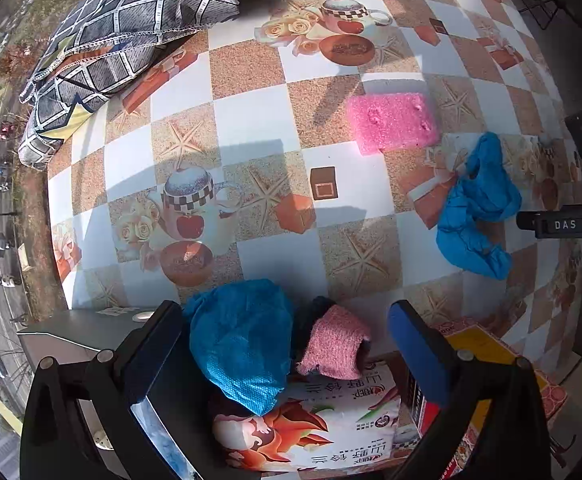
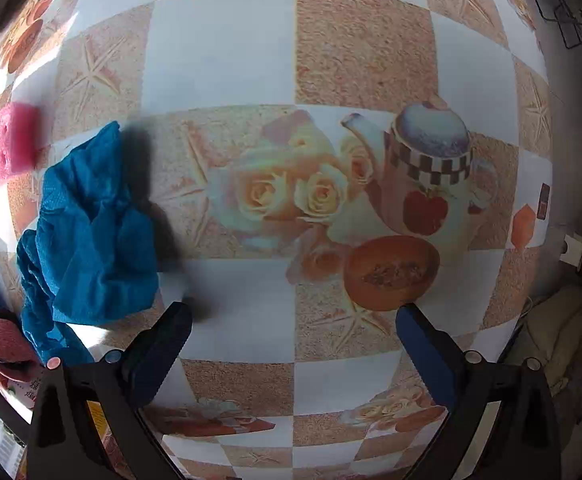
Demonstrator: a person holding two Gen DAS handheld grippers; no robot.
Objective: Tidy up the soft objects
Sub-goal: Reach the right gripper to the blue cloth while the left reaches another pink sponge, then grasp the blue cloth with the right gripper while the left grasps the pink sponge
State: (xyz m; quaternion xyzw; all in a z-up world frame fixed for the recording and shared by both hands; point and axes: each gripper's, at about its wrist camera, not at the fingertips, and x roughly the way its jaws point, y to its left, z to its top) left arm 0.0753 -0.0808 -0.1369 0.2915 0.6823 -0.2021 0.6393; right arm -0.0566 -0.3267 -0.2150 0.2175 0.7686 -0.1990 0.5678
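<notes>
Left gripper (image 1: 287,356) spread wide, holding nothing, over printed box (image 1: 331,432) holding blue cloth bundle (image 1: 243,344) and pink knit piece (image 1: 335,344) between the fingers. Right gripper (image 2: 293,340) also wide open and empty, above bare checkered tablecloth (image 2: 227,48). Loose blue crumpled cloth (image 2: 91,232) up-left of right gripper, well outside the jaws; same cloth far right-forward in the left view. Pink sponge (image 1: 391,122) just beyond it, flat, long axis roughly crosswise. Cloth long axis roughly along the finger direction, no clear pointing end. Likely very light, limp, non-slip, not fragile; pinch a raised fold near the bunched middle. Sponge probably compressible; grip across short side. Plaid pillows (image 1: 131,28) far forward-left.
</notes>
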